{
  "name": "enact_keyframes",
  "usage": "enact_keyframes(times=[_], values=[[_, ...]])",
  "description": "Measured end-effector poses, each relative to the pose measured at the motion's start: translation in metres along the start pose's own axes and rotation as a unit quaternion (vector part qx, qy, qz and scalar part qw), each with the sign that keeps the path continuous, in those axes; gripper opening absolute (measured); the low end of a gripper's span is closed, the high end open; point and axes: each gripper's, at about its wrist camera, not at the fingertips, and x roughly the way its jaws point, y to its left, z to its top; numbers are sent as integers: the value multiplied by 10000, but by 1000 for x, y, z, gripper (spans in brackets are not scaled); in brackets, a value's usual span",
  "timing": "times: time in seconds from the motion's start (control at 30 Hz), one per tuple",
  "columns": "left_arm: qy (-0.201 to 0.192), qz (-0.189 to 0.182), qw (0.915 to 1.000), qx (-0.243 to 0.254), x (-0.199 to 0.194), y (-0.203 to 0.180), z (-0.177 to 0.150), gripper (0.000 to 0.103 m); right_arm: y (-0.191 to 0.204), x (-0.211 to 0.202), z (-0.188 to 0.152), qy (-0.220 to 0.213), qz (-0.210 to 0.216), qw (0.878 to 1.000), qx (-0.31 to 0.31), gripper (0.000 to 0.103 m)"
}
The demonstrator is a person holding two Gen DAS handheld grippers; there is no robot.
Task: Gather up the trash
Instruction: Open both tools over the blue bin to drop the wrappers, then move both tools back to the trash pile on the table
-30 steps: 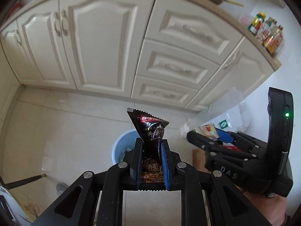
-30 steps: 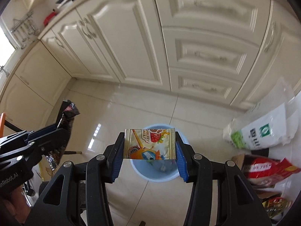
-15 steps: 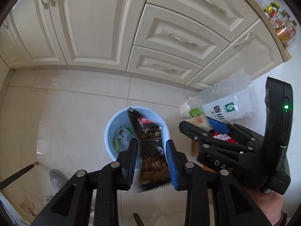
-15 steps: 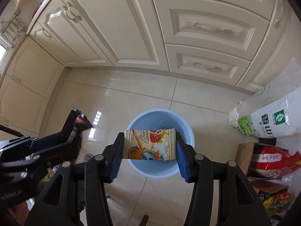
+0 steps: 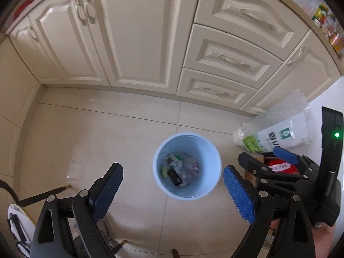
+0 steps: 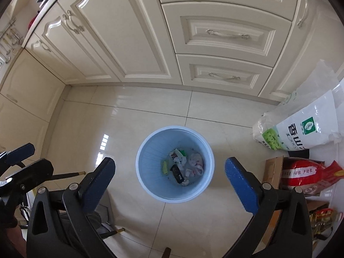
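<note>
A light blue trash bin (image 5: 211,185) stands on the tiled floor, also in the right wrist view (image 6: 148,182). Several wrappers lie in it, among them a black packet (image 5: 174,177) that also shows in the right wrist view (image 6: 178,174). My left gripper (image 5: 173,186) is open and empty, held above the bin. My right gripper (image 6: 169,179) is open and empty, also above the bin. The right gripper shows at the right of the left wrist view (image 5: 286,167). The left gripper shows at the left edge of the right wrist view (image 6: 21,163).
Cream cabinets and drawers (image 5: 228,60) line the far wall. A white rice sack (image 6: 301,129) and a red bag (image 6: 305,172) on a cardboard box (image 6: 272,167) stand to the right of the bin. Thin chair legs (image 5: 43,195) are at the lower left.
Both grippers have opened. The black snack packet and the yellow wrapper have left the jaws; the black packet now lies in the bin. Both cameras tilted down over the bin.
</note>
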Motion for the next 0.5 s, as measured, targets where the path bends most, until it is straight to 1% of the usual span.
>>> enact_keyframes(times=[0.07, 0.13, 0.23, 0.3, 0.37, 0.4, 0.5], values=[[-108, 103, 9999, -47, -13, -2, -8, 91, 7, -10, -1, -66, 39, 10000, -60, 103], [-284, 104, 9995, -135, -36, -2, -18, 91, 17, -23, -1, -169, 41, 9998, -130, 103], [-540, 226, 9979, -292, -73, 7, -36, 91, 35, -50, 0, -391, 152, 9989, -225, 103], [-743, 225, 9961, -420, -102, 20, -52, 91, 53, -71, 0, -597, 202, 9974, -344, 103], [-1004, 307, 9929, -557, -132, 30, -68, 91, 71, -90, 0, -770, 296, 9956, -451, 103], [-1191, 361, 9901, -656, -151, 37, -78, 92, 83, -102, 0, -870, 366, 9942, -516, 103], [-1550, 425, 9827, -918, -199, 60, -108, 93, 120, -135, -5, -1166, 556, 9888, -748, 103]])
